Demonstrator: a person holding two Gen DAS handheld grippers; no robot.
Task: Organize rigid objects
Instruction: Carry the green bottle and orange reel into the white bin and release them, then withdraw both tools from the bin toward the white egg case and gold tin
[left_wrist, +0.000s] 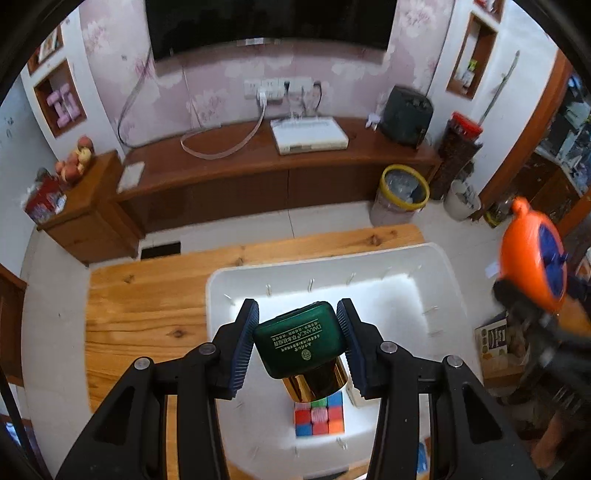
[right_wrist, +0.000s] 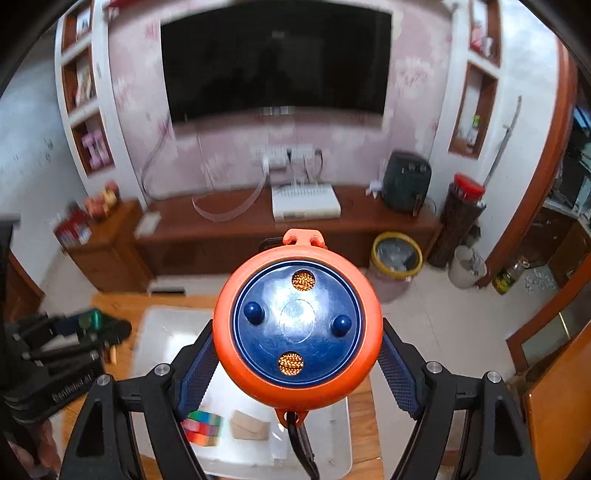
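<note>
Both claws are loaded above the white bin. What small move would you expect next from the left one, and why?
Probably a short lowering of the left claw into the white bin, then release. It is shut on the green-capped bottle directly over the bin's bare floor, just beyond the colour cube lying inside. The right claw grips the orange reel off to the side.

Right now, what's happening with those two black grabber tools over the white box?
A person is tidying small things into a white bin on a wooden table. The left gripper has its jaws shut on a green-capped bottle, held above the bin. The right gripper holds a round orange and blue reel in its jaws, also in the air. A colourful puzzle cube and a small tan box already lie in the bin.
</note>
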